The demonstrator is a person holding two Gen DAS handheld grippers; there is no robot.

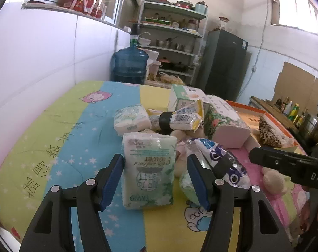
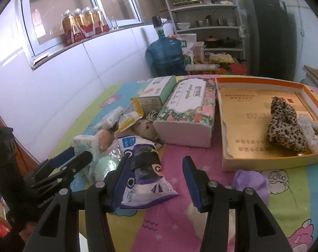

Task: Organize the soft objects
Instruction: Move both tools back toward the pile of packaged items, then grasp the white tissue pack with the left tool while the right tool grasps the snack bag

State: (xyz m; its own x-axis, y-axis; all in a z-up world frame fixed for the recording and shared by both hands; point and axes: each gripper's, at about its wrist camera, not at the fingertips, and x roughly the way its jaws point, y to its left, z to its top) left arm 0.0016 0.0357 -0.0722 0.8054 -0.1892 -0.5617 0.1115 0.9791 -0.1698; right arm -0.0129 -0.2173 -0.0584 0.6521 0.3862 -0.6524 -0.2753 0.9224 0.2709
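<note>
A pile of soft packs lies on the cartoon-print cover (image 1: 60,147). My left gripper (image 1: 155,180) is open, its blue pads either side of a green-and-white tissue pack (image 1: 149,170), not pressing it. My right gripper (image 2: 154,180) is open over the pink stripe; its left pad is beside a blue-and-white plastic bag (image 2: 144,172). That bag also shows in the left wrist view (image 1: 221,163). A plush bear (image 2: 145,129) lies in the pile. A leopard-print cloth (image 2: 284,124) and a white fluffy item (image 2: 312,132) lie in the orange-rimmed box (image 2: 253,163). A purple cloth (image 2: 251,182) lies in front of the box.
A floral tissue box (image 2: 188,113), a green-and-white carton (image 2: 156,94) and a yellow-edged packet (image 2: 130,115) stand behind the pile. A blue water jug (image 1: 129,63), shelves (image 1: 175,42) and a dark fridge (image 1: 224,63) stand beyond the bed. A white wall runs along the left.
</note>
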